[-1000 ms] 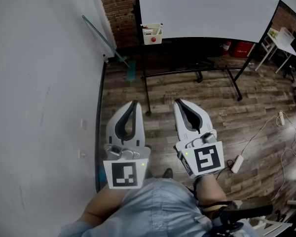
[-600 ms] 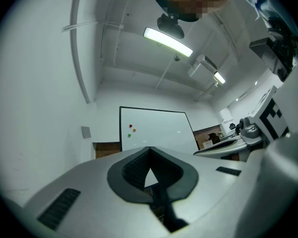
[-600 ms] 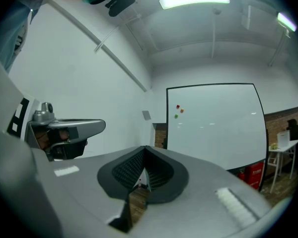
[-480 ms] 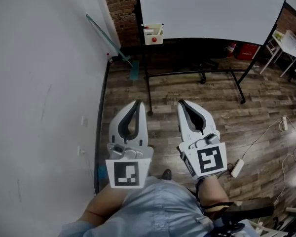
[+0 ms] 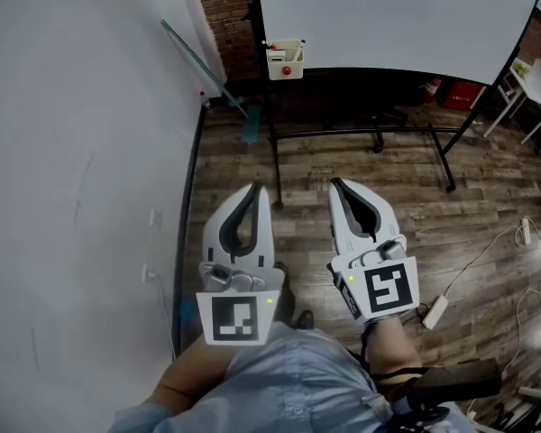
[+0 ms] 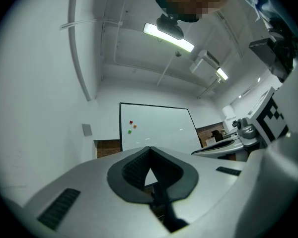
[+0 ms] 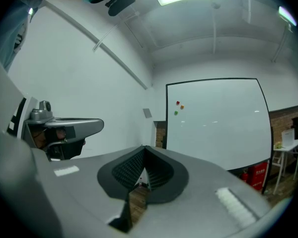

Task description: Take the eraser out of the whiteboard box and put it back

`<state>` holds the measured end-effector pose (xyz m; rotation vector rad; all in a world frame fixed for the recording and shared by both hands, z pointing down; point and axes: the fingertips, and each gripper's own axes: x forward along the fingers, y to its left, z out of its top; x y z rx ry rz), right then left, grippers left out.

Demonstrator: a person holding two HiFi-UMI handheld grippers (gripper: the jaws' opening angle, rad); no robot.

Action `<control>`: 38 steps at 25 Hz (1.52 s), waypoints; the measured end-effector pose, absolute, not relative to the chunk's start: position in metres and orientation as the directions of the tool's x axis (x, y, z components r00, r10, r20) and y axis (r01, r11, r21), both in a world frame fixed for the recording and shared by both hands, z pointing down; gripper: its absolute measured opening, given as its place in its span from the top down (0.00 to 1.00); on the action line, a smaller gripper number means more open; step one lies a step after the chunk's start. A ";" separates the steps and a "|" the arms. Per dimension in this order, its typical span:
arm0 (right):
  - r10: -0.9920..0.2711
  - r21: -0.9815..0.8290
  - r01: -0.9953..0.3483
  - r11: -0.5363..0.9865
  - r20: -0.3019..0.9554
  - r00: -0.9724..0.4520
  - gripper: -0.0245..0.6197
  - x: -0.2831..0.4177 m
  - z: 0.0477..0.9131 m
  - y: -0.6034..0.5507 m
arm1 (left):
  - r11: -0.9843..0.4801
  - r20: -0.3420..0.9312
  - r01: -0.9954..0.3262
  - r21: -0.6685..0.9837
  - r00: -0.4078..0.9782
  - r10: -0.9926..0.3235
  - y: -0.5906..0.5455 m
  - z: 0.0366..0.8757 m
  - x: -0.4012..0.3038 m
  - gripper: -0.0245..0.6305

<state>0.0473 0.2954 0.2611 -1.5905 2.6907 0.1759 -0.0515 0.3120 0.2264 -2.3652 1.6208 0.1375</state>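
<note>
A small cream whiteboard box [image 5: 285, 59] hangs at the lower left edge of the whiteboard [image 5: 388, 16], far ahead of both grippers. It holds something white and something red; I cannot make out the eraser. In the head view my left gripper [image 5: 255, 188] and right gripper [image 5: 335, 184] are side by side over the wooden floor, both pointing at the board. Each is shut with nothing between its jaws. The left gripper view shows the whiteboard [image 6: 156, 128] with small coloured magnets beyond the shut left gripper [image 6: 149, 148]. The right gripper view shows the whiteboard [image 7: 216, 123] past the shut right gripper [image 7: 145, 147].
A white wall [image 5: 72, 152] runs along the left, with a teal long-handled tool [image 5: 203, 70] leaning on it. The whiteboard stand's black legs [image 5: 361, 133] spread over the floor. A power strip with cable [image 5: 435, 311] lies at the right; a red extinguisher [image 5: 464, 90] stands behind.
The whole view has drifted a little toward the whiteboard and box. Both grippers have kept shut and side by side, sitting slightly lower and to the right in the picture.
</note>
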 end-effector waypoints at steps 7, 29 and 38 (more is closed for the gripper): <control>-0.874 0.113 -0.875 0.471 -0.075 -0.480 0.96 0.043 0.257 0.226 | -0.344 -0.219 -0.927 -0.148 0.370 -0.903 0.250 0.238 -0.058 0.96; -0.894 0.117 -0.891 0.439 -0.041 -0.446 0.96 -0.002 0.249 0.052 | -0.384 -0.227 -0.917 -0.108 0.399 -0.888 0.070 0.230 -0.097 0.95; -0.899 0.108 -0.896 0.431 -0.039 -0.437 0.96 0.008 0.253 0.018 | -0.386 -0.216 -0.913 -0.131 0.406 -0.888 0.034 0.233 -0.090 0.96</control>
